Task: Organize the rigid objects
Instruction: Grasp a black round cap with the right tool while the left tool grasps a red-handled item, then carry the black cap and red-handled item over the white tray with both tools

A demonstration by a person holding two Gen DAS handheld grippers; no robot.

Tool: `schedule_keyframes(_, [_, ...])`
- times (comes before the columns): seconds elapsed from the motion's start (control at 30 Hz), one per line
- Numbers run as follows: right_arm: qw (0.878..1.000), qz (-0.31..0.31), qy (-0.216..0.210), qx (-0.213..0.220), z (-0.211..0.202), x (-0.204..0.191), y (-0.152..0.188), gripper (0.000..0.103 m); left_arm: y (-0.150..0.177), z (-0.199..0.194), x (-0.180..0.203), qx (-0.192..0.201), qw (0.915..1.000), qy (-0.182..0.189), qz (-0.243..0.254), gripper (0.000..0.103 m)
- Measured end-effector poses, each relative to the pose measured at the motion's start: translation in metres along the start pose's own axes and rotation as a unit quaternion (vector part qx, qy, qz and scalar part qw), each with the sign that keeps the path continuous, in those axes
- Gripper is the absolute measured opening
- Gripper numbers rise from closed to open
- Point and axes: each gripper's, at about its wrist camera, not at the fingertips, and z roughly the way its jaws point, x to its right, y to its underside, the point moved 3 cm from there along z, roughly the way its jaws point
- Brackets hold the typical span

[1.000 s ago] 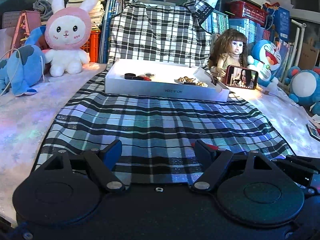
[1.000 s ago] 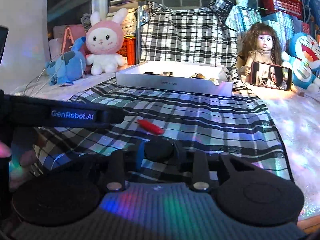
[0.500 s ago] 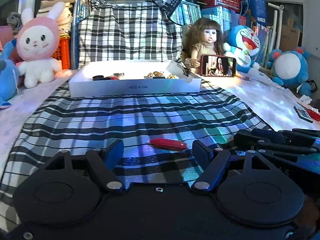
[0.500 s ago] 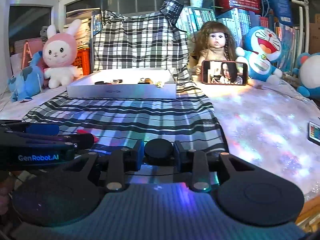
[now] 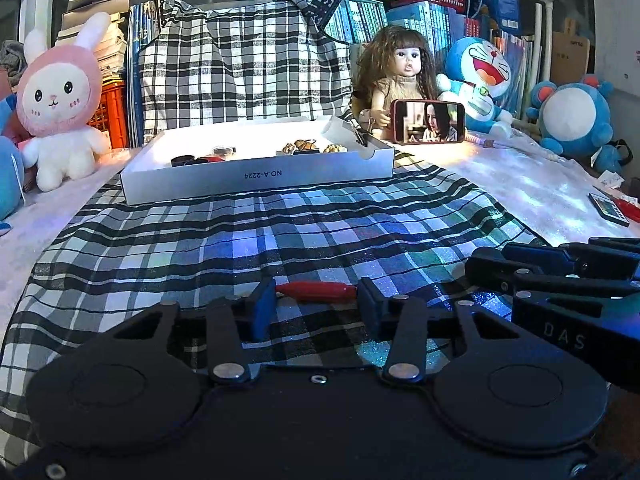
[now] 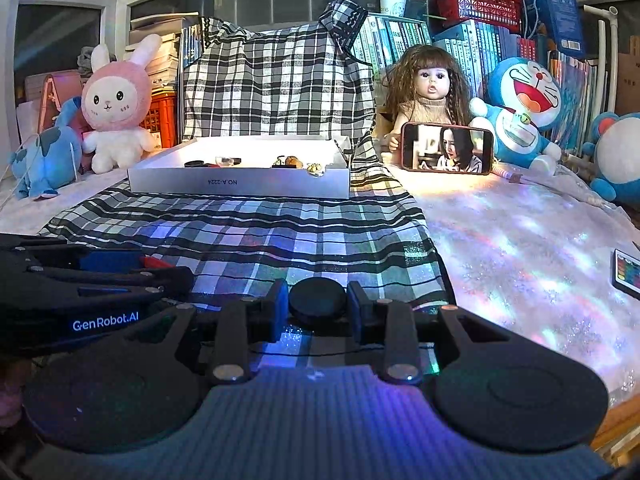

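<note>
A small red object (image 5: 316,291) lies on the checked cloth (image 5: 256,236), held end to end between the fingers of my left gripper (image 5: 316,300), which is shut on it. My right gripper (image 6: 318,304) is shut on a round black disc (image 6: 317,302) just above the cloth. The left gripper also shows in the right wrist view (image 6: 120,276), with a bit of the red object (image 6: 154,262) by it. A white box (image 5: 256,172) at the back of the cloth holds several small items.
A phone (image 5: 428,121) leans on a doll (image 5: 400,76) right of the box. Plush toys stand at both sides: a pink rabbit (image 5: 60,96) left, blue ones (image 5: 480,80) right. A small remote (image 5: 610,209) lies on the glittery cover at right. Books fill the back.
My left gripper swung right, reached the red object and closed onto it. My right gripper moved right, still holding the black disc.
</note>
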Motion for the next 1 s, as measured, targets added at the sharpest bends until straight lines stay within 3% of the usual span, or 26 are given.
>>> schedule_keyframes(0.7, [1.000,0.001,-0.004,0.006,0.009,-0.005,-0.013,0.037,-0.014,-0.003,-0.020,-0.008,0.9984,-0.026,-0.051,0.042])
schedule_keyframes(1.0, [1.000,-0.002,-0.006,0.011,0.014,-0.009,-0.023,0.037,-0.023,-0.006,-0.029,0.001,0.9983,-0.030,-0.050,0.042])
